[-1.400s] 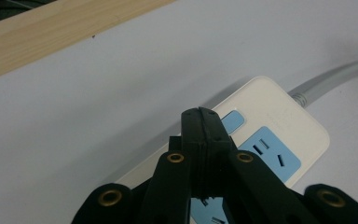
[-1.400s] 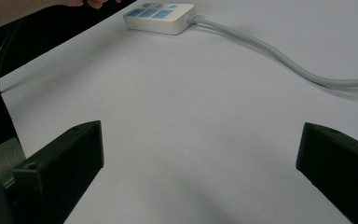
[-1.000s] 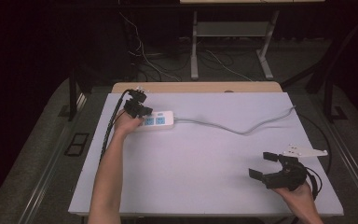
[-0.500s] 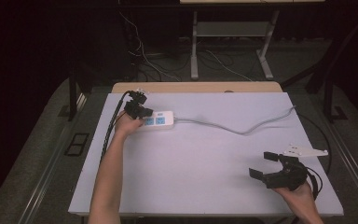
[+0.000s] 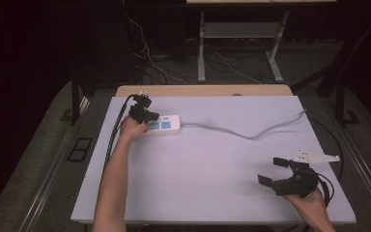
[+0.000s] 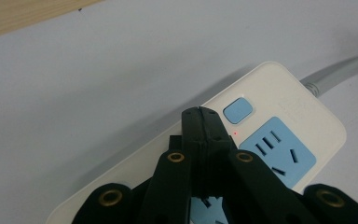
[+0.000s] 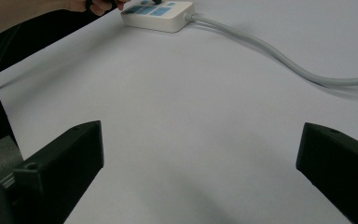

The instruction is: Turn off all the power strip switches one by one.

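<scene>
— Where does the power strip (image 5: 163, 124) lie?

— On the far left of the pale matte tabletop (image 5: 207, 193), long axis running left to right, its grey cord (image 5: 251, 134) snaking off rightward. The left claw (image 6: 204, 122) sits right over it, jaws pressed together, tip just beside the small blue switch (image 6: 238, 110).

— And the other one?

— The right claw (image 5: 276, 170) hovers well apart at the near right corner, jaws spread wide on nothing (it looks idle). So the left hand is nearer; likely a press on that switch.

— Surfaces?

— Smooth glossy white plastic, rounded corners, blue socket faces (image 6: 281, 151).
</scene>
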